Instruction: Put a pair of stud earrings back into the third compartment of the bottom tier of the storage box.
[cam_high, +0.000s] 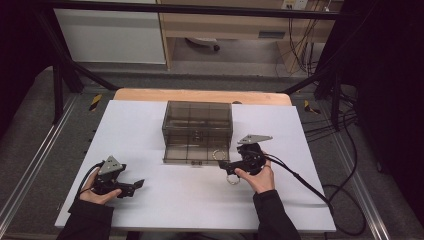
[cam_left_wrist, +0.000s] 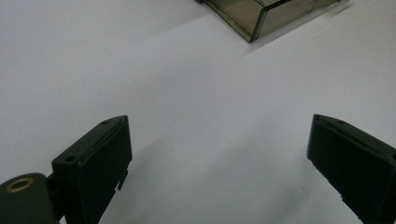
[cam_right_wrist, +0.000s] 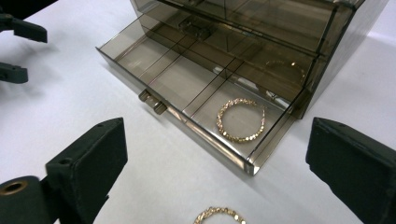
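We see a smoky clear box (cam_high: 197, 125) standing mid-desk on the white desk (cam_high: 150, 200), its lowest drawer (cam_right_wrist: 187, 84) pulled out toward us and split into compartments. In the right gripper view a gold bracelet (cam_right_wrist: 241, 119) lies flat in the drawer's end compartment, the one at the front corner nearest that tool, and a fainter gold piece (cam_right_wrist: 285, 67) sits in the compartment behind it, too dim to tell more. A second bracelet (cam_right_wrist: 219, 215) lies on the bare desk just outside the drawer front — in the high view it shows as a small ring (cam_high: 232, 179) right below our right tool (cam_high: 223, 167). That tool points left toward the drawer's corner; its jaws stand wide apart and nothing is between them, neither pad touching the bracelets. Our left tool (cam_high: 136, 186) rests low over the desk at the near left, well apart from the box, aimed across the white surface toward the box's corner (cam_left_wrist: 254, 23). Its jaws are also wide with only bare desk between them. Both hands grip the tool bodies from behind, dark sleeves coming in from the near edge, and a cable (cam_high: 305, 182) trails from the right tool off to the right — over the desk's edge.
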